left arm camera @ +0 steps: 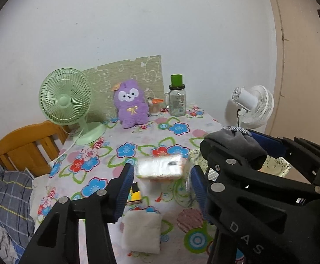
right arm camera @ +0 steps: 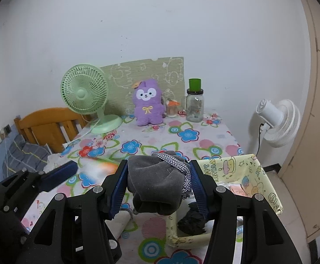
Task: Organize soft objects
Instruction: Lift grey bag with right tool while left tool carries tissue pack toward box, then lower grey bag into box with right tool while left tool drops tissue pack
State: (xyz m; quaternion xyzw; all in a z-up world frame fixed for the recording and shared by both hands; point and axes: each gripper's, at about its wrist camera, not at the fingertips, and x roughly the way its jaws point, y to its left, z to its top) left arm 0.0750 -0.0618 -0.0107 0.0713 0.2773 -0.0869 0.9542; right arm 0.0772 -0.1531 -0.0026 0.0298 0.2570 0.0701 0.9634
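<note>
Two hand-held grippers above a flower-print tablecloth [left arm camera: 160, 132], wrist views.

Foreground, right view: the right gripper [right arm camera: 159, 186] clenches a rolled grey velvet cloth with a black-and-white woven band [right arm camera: 160, 180] at frame centre, above the near left edge of a yellow cartoon-print fabric box [right arm camera: 259, 176] holding a dark crumpled item [right arm camera: 193, 222]. Left view: the left gripper [left arm camera: 161, 187] stands released, jaws apart, over a blurred shiny plastic packet [left arm camera: 161, 167]; a white folded cloth [left arm camera: 142, 231] lies at lower centre. Farther back stand a purple plush rabbit [right arm camera: 148, 103], a green desk fan [right arm camera: 84, 93] and a glass jar with a green cap [right arm camera: 194, 103].
</note>
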